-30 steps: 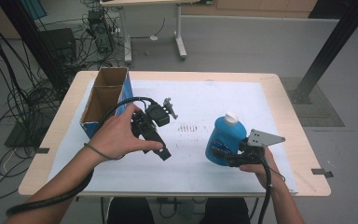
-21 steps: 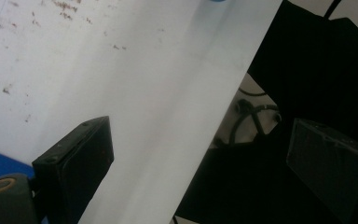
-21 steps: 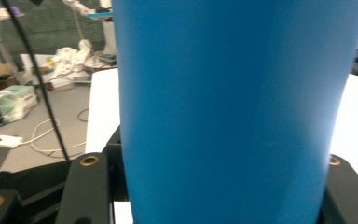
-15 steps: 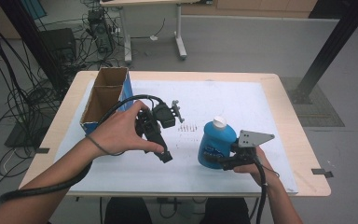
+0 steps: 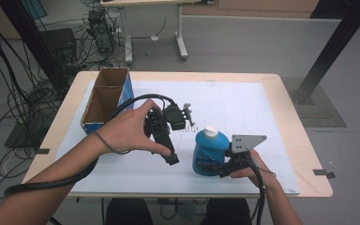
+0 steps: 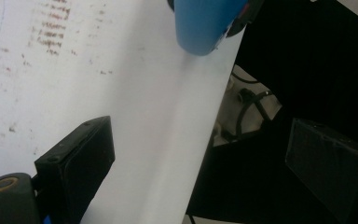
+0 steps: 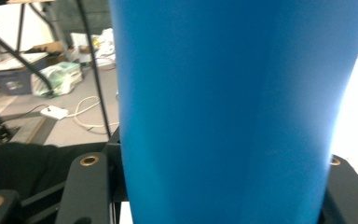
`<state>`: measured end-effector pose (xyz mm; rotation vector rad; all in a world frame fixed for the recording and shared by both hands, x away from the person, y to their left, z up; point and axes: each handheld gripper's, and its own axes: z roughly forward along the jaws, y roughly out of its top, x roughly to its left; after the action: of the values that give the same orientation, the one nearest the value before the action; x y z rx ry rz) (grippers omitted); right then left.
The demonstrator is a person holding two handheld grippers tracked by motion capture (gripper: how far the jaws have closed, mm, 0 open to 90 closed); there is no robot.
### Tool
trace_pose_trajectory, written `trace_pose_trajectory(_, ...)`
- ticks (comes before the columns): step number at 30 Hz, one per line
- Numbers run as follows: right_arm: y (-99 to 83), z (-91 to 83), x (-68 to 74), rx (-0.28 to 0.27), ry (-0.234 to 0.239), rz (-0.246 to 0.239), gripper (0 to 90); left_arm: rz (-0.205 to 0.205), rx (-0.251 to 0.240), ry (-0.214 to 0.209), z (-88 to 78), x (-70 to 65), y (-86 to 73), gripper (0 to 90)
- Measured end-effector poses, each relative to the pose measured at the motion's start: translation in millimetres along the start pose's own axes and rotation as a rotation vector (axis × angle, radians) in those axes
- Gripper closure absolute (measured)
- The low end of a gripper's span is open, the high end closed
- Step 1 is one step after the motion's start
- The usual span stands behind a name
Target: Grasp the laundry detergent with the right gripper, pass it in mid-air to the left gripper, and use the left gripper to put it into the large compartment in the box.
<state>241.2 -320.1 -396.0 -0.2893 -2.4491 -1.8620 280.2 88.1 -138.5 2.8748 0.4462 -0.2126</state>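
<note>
A blue bottle (image 5: 210, 151) with a white cap stands upright on the white mat near the table's front edge. My right gripper (image 5: 221, 167) is shut on its lower body from the right. In the right gripper view the bottle's blue wall (image 7: 233, 107) spans the gap between the two jaws of that gripper (image 7: 214, 186). My left gripper (image 5: 170, 158) is held in a hand just left of the bottle, with its jaws pointing down toward the front edge. Seen from the left gripper view, the left gripper (image 6: 205, 163) is open and empty, and the bottle's base (image 6: 200, 25) lies farther ahead.
An open cardboard box (image 5: 104, 99) with a blue side stands at the table's left rear. The white mat (image 5: 243, 105) covers most of the wooden table (image 5: 294, 126). Cables and desk legs crowd the floor behind and to the left.
The right gripper has carried the bottle left and slightly toward the front edge. The left hand has shifted its gripper a little to the right, closer to the bottle.
</note>
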Motion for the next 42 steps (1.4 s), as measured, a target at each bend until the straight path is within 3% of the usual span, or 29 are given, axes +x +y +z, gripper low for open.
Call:
trace_pose_trajectory(21,20.3,22.4,-16.2,0.037,0.151,-0.072,42.2,0.12,0.051,-0.009,-7.4,-14.8,26.5,7.9)
trace_pose_trajectory(42,32.3,46.8,-17.7,0.065,0.201,-0.095,42.2,0.161,0.107,0.005,-2.0,-28.4,52.0,7.6)
